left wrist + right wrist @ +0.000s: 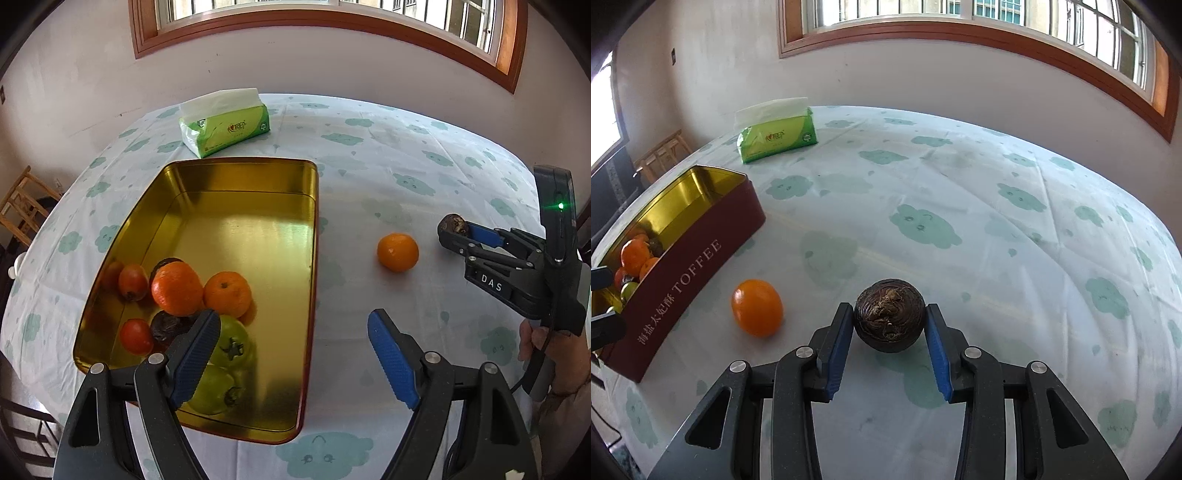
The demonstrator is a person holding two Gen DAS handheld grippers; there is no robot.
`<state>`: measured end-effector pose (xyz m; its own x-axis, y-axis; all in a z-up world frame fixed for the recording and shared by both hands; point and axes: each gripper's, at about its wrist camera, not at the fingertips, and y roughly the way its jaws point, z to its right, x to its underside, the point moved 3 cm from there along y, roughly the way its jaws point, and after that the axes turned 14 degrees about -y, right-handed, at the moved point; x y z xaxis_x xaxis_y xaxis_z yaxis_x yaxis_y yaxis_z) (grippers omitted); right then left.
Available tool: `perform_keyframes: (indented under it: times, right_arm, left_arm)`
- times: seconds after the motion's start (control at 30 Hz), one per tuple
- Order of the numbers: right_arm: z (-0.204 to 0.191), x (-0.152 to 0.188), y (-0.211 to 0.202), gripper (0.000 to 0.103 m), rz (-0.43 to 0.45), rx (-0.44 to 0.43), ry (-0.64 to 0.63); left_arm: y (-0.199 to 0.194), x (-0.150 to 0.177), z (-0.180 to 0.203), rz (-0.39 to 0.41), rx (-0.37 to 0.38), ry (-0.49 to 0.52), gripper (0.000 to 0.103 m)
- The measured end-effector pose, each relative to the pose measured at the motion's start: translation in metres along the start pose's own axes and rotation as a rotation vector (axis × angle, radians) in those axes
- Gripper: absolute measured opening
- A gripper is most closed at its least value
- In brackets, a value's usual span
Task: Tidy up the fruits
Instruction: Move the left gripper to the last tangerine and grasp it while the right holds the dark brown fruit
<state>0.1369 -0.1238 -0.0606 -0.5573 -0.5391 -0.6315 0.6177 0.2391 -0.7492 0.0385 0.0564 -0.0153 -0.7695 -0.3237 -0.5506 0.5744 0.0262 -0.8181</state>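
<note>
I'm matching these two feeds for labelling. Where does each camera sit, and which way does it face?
Left wrist: on the left gripper, looking down at the gold tin; shows its own open fingers, plus the right gripper and a hand.
Right wrist: on the right gripper, facing the window wall; its pads clamp a dark round fruit.
Shared: tin, loose orange, tissue pack.

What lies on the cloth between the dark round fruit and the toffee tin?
One orange lies between the dark round fruit and the toffee tin, seen in both wrist views.
</note>
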Motion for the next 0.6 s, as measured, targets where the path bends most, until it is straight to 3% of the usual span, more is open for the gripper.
perform_keyframes:
  times: [0.4, 0.6]
  right_arm:
    - [0.012, 0.038, -0.029, 0.041, -0.021, 0.077, 0.042]
    - [0.016, 0.052, -0.034, 0.041, -0.025, 0.071, 0.074]
  left_arm:
    - [0.022, -0.008, 0.050, 0.026, 0.045, 0.076, 0.077]
    - [0.031, -0.011, 0.055, 0.032, 0.021, 0.076, 0.076]
